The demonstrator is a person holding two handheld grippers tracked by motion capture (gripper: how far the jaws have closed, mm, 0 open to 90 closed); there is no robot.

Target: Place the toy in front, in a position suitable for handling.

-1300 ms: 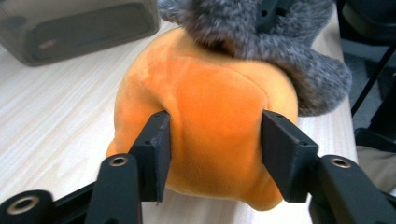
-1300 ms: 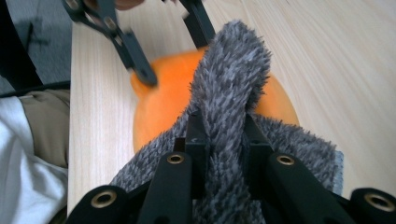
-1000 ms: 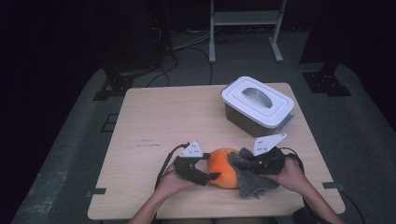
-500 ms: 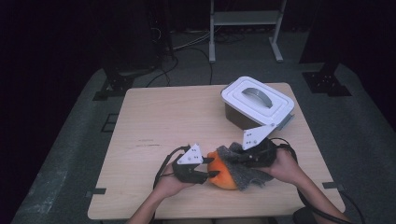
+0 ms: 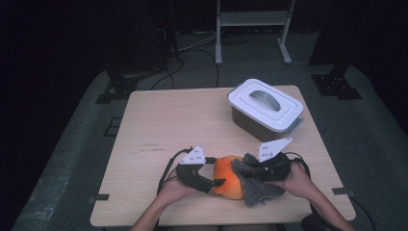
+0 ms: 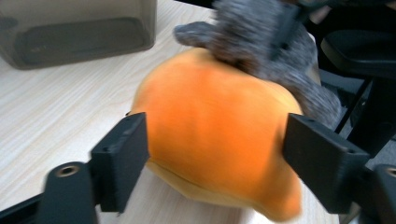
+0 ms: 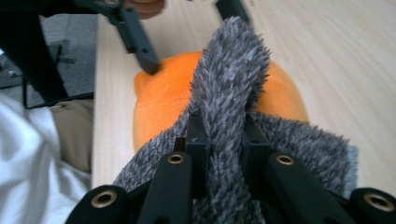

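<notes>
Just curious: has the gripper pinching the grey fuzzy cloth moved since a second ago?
Yes. The right gripper moved left across the table, away from the lidded container.

One orange plush (image 5: 227, 177), one grey fuzzy cloth (image 5: 257, 185), one lidded box (image 5: 265, 109), two grippers: left gripper (image 5: 219, 182), right gripper (image 5: 245, 168).

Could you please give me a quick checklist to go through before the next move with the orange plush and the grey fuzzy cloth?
1. Right gripper pinches a fold of the grey fuzzy cloth: ok.
2. Left gripper jaws have just been opening; they flank the orange plush on both sides, but whether the pads press it: cannot tell.
3. Cloth lies against the plush: ok.
4. Plush rests on the table: ok.
5. Lidded white container stands clear of both grippers: ok.
6. Plush fully covered by the cloth: not ok, much orange still shows.
</notes>
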